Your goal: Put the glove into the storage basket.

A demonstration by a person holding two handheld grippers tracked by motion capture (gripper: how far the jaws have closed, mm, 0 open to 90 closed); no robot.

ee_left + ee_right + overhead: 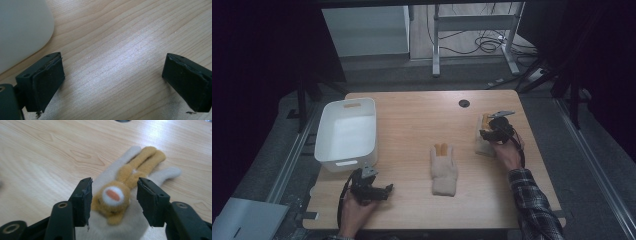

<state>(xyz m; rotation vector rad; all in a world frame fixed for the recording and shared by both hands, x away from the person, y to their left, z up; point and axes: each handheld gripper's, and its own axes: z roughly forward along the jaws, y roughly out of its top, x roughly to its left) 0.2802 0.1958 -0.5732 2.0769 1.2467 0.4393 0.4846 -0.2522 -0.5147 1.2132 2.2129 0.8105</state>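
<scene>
A cream plush mitten with a brown long-eared animal head (113, 197) lies flat on the wooden table (412, 125) near its right edge (484, 146). My right gripper (114, 183) hovers low over it, one jaw on each side of the head. The left pad (85, 200) is close against the fur and the right pad (146, 200) stands a little apart from it. In the high view the right gripper (492, 131) covers the mitten's far end. A second cream mitten (443, 172) lies mid-table. My left gripper (113, 72) is wide open over bare wood at the front left (386, 190).
An empty white bin (343, 161) stands at the table's left, its rounded corner (22, 30) just beside the left gripper. A black cable hole (464, 103) sits near the far edge. Desk legs and cables lie on the floor beyond.
</scene>
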